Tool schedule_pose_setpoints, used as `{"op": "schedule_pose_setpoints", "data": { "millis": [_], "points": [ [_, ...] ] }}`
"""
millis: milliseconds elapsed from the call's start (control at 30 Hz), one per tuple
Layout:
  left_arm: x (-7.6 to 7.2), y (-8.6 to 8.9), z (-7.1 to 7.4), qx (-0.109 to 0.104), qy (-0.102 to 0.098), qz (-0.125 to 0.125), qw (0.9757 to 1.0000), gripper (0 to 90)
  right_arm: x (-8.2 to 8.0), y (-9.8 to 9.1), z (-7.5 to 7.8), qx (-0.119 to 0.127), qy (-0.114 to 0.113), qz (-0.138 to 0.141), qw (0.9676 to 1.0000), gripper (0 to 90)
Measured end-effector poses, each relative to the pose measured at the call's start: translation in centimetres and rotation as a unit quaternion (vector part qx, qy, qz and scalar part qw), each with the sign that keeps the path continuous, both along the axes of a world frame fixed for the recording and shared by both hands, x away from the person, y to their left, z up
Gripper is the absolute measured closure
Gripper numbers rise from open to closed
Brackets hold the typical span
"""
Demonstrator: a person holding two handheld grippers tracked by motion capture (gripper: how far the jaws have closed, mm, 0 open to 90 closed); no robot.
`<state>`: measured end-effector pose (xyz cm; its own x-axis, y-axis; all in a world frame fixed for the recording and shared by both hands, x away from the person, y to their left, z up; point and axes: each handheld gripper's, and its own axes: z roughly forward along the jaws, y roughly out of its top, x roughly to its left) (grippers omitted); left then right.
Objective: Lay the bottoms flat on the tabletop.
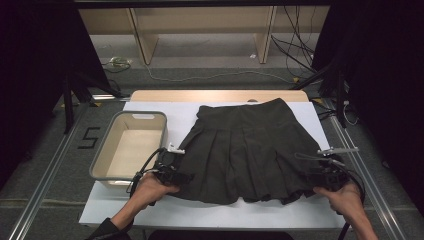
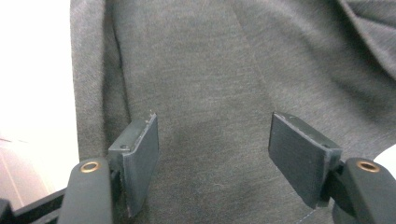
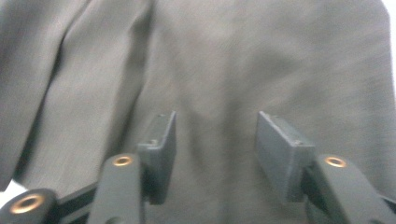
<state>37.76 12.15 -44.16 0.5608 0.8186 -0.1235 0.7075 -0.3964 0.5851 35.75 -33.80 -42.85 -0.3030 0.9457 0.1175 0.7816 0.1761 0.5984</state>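
Observation:
A dark grey pleated skirt [image 1: 245,145] lies flat on the white table cover [image 1: 165,210], waistband away from me and hem toward me. My left gripper [image 1: 176,172] sits at the hem's left corner, held in the person's left hand. In the left gripper view its jaws [image 2: 212,158] stand apart above the skirt's cloth [image 2: 210,70], and nothing is pinched between the pads. My right gripper [image 1: 320,175] rests at the hem's right corner. In the right gripper view its jaws [image 3: 215,149] are likewise apart over the grey fabric [image 3: 233,60].
A grey-rimmed beige bin [image 1: 100,167] stands on the table's left side, close beside my left gripper. A wooden table edge [image 1: 215,95] shows behind the white cover. Metal rails run along both sides, and cables lie on the floor at the back.

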Motion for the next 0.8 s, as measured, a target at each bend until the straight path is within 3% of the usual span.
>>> {"op": "schedule_pose_setpoints", "data": {
  "millis": [133, 400, 533, 667, 800],
  "points": [
    [0.0, -0.4, -0.6, 0.014, 0.010, -0.004, 0.9998, 32.3, 0.5, -1.7, 0.6, 0.005, -0.030, -0.039, 0.9988, 44.1],
    [0.2, -0.5, -0.8, 0.021, 0.015, 0.001, 0.9997, 31.6, 2.1, -4.1, -1.0, -0.031, 0.003, -0.081, 0.9962, 43.1],
    [0.2, -0.7, -1.2, 0.027, 0.019, 0.000, 0.9995, 31.2, 2.6, -4.9, -1.6, -0.034, 0.019, -0.090, 0.9952, 41.5],
    [0.4, -0.6, -1.5, 0.038, 0.023, 0.002, 0.9990, 30.6, 2.9, -5.1, -2.1, -0.037, 0.032, -0.091, 0.9947, 40.9],
    [0.4, -0.7, -1.6, 0.038, 0.030, 0.007, 0.9988, 34.3, 2.8, -4.9, -2.1, -0.034, 0.027, -0.084, 0.9955, 40.7]
  ]
}}
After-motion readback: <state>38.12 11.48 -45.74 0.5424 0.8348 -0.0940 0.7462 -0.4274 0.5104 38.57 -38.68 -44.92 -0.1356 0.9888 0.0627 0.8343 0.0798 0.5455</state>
